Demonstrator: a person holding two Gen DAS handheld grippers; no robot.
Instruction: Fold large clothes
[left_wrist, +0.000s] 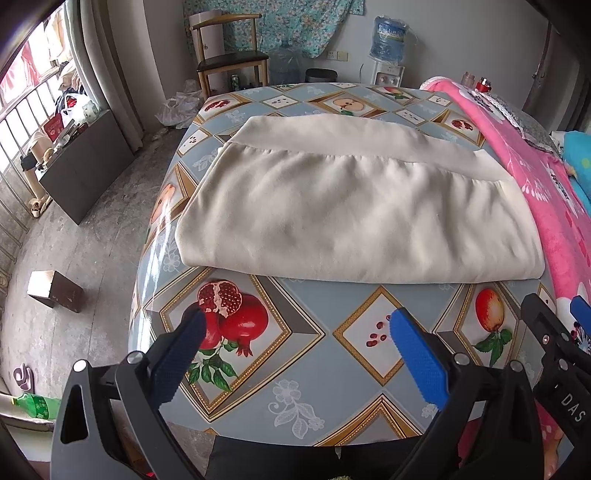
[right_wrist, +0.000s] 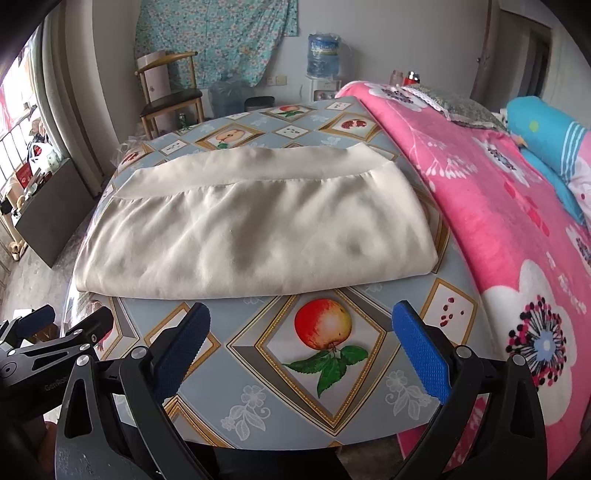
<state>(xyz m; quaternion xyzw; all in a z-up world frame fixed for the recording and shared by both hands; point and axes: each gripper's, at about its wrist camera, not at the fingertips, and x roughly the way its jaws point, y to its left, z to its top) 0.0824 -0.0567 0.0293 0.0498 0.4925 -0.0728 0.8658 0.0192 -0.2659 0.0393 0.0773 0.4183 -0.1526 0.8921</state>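
Note:
A cream garment (left_wrist: 343, 206) lies folded into a wide flat rectangle on the fruit-patterned tablecloth (left_wrist: 295, 354), its waistband at the far side. The same cream garment (right_wrist: 255, 229) fills the middle of the right wrist view. My left gripper (left_wrist: 297, 325) hovers open above the table's near edge, short of the garment's near fold, with nothing between its blue pads. My right gripper (right_wrist: 301, 321) stands open just beside it, also empty, over a printed apple. Each gripper shows at the edge of the other's view.
A pink flowered blanket (right_wrist: 498, 206) covers the bed along the table's right side, with a blue pillow (right_wrist: 546, 136) on it. A wooden chair (left_wrist: 229, 55), a water dispenser (left_wrist: 388, 44) and a bin stand behind the table. A dark cabinet (left_wrist: 85, 166) and a small box (left_wrist: 53, 291) are on the left floor.

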